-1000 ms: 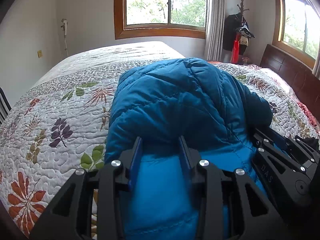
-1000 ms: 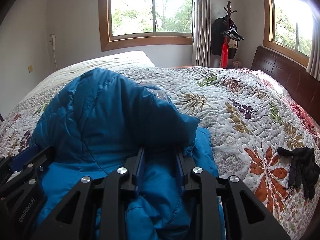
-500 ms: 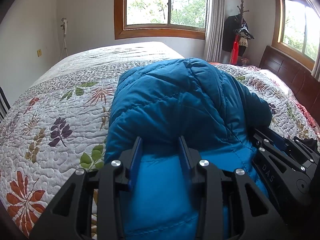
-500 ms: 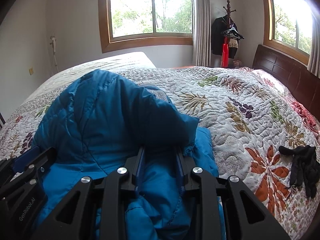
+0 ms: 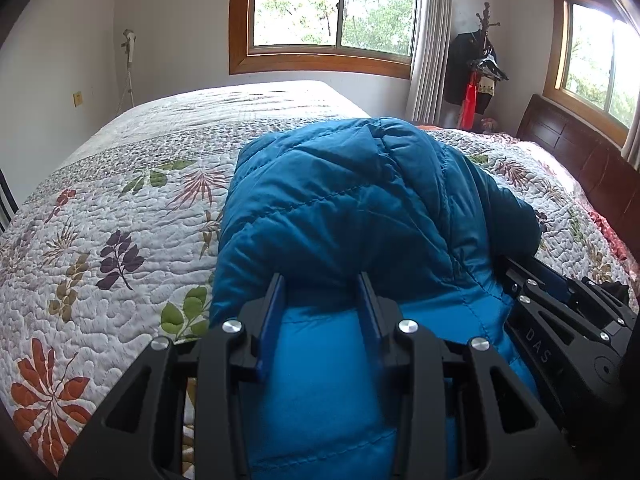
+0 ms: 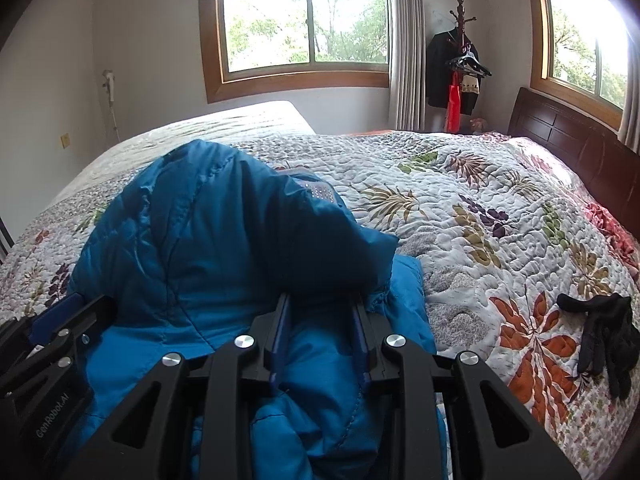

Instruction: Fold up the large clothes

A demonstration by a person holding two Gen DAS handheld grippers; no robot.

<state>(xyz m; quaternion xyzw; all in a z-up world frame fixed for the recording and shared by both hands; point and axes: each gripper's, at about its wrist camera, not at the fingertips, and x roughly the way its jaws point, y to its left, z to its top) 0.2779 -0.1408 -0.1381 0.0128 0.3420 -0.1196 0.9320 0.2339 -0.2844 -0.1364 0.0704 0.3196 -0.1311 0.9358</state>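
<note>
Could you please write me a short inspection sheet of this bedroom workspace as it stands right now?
Surface: bed with a floral quilt, dark wooden headboard on the right.
Job's things: blue puffer jacket, bunched and partly folded on the quilt.
Clutter: black gloves lying on the quilt to the right of the jacket.
Grippers: left gripper and right gripper each have jacket fabric bulging between their fingers, side by side at its near edge.
Cables: a white cord hangs from a white wall fitting.
Surroundings: two wood-framed windows, grey curtain, coat stand with dark clothes.
</note>
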